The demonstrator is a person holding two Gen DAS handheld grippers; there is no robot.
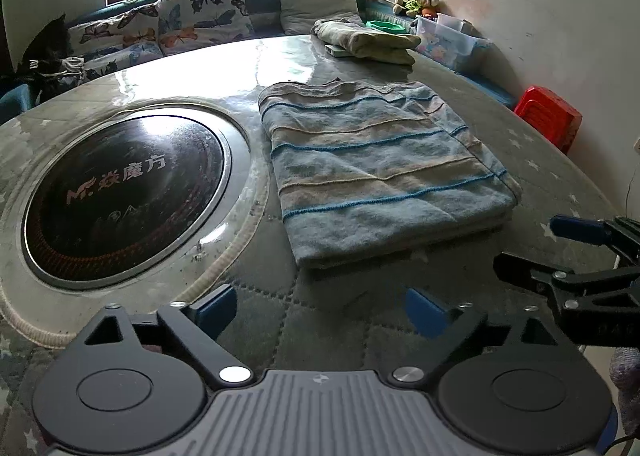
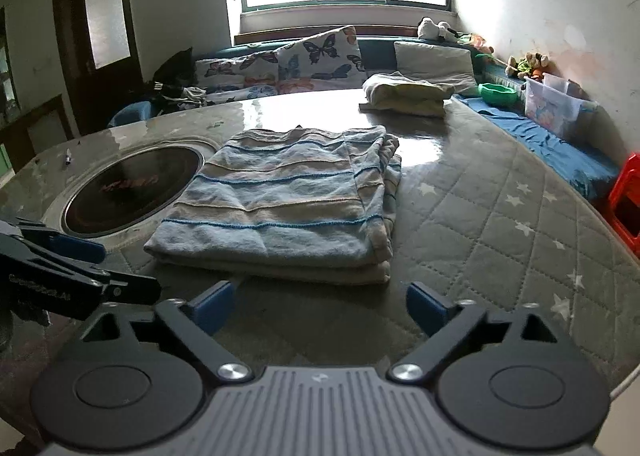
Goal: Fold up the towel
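Note:
A blue and beige striped towel [image 1: 380, 164] [image 2: 288, 200] lies folded into a thick rectangle on the round quilted table [image 1: 360, 336] [image 2: 500, 224]. My left gripper [image 1: 322, 310] is open just short of the towel's near edge, nothing between its blue pads. My right gripper [image 2: 320, 306] is open too, close in front of the folded edge, and holds nothing. In the left wrist view the right gripper [image 1: 532, 244] shows at the right border. In the right wrist view the left gripper [image 2: 120, 268] shows at the left border.
A black induction hob [image 1: 124, 196] [image 2: 132, 184] is set into the table left of the towel. A second folded cloth [image 1: 368, 40] [image 2: 404, 94] lies at the far edge. Beyond are a bench with cushions [image 2: 320, 56], a clear storage box [image 2: 556, 104] and a red stool [image 1: 550, 116].

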